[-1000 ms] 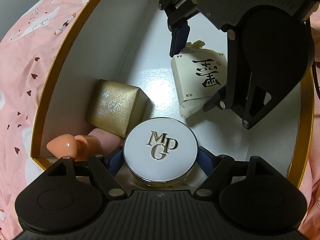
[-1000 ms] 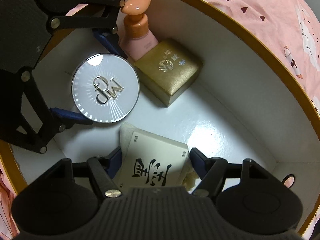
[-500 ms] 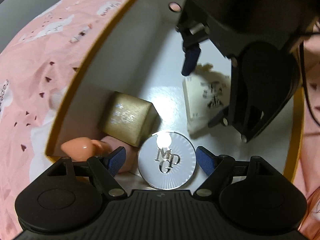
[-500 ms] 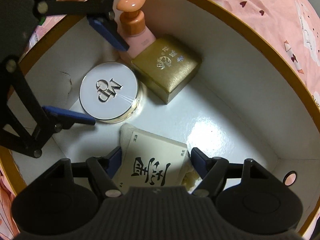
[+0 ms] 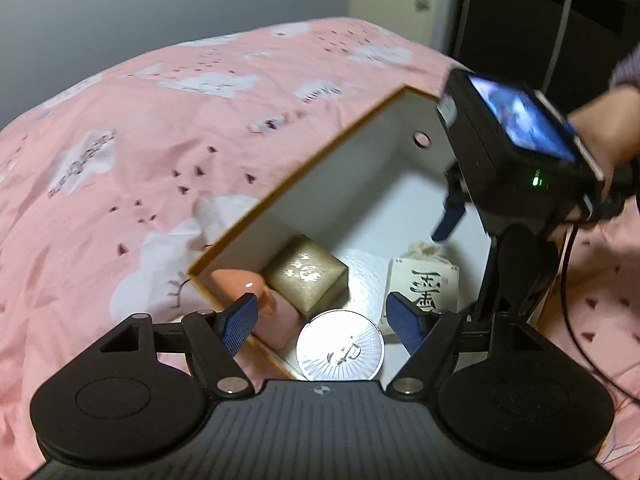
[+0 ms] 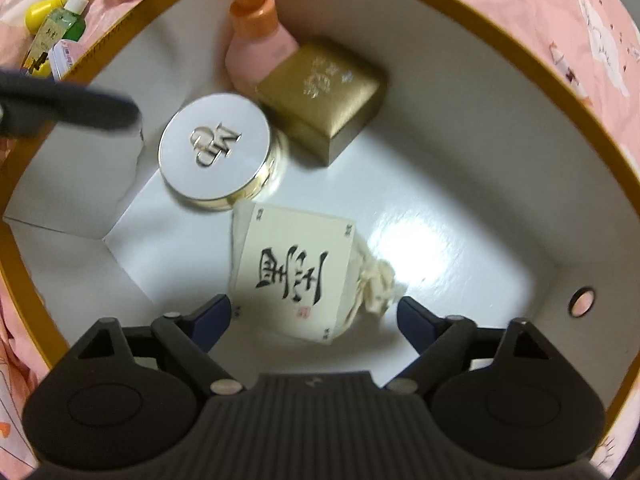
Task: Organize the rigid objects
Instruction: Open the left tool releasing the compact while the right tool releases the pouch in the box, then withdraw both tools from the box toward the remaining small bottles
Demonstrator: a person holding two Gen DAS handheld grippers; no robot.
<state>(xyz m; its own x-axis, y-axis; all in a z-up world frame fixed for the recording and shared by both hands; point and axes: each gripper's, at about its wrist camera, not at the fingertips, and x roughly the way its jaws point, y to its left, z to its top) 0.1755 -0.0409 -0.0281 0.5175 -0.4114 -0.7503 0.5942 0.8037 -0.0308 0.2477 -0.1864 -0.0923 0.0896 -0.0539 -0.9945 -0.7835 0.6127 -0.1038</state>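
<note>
A white box with a gold rim [image 5: 304, 168] [image 6: 472, 128] lies on the bed. Inside it are a round white compact [image 5: 340, 346] [image 6: 214, 150], a gold case [image 5: 308, 276] [image 6: 320, 92], a pink pump bottle [image 5: 256, 304] [image 6: 256, 40] and a cream pouch with black characters [image 5: 424, 284] [image 6: 296, 272]. My left gripper [image 5: 322, 322] is open and empty, raised above the compact. My right gripper [image 6: 314, 316] is open and empty, just above the pouch; it shows in the left wrist view [image 5: 516, 184].
A pink patterned bedspread [image 5: 160, 140] surrounds the box. Small bottles and tubes [image 6: 52, 28] lie on the bed outside the box's far left rim. A dark wall and cables stand beyond the bed at the back right.
My left gripper let go of the compact, left it on the box floor and lifted out. My right gripper opened, released the pouch and drew back upward.
</note>
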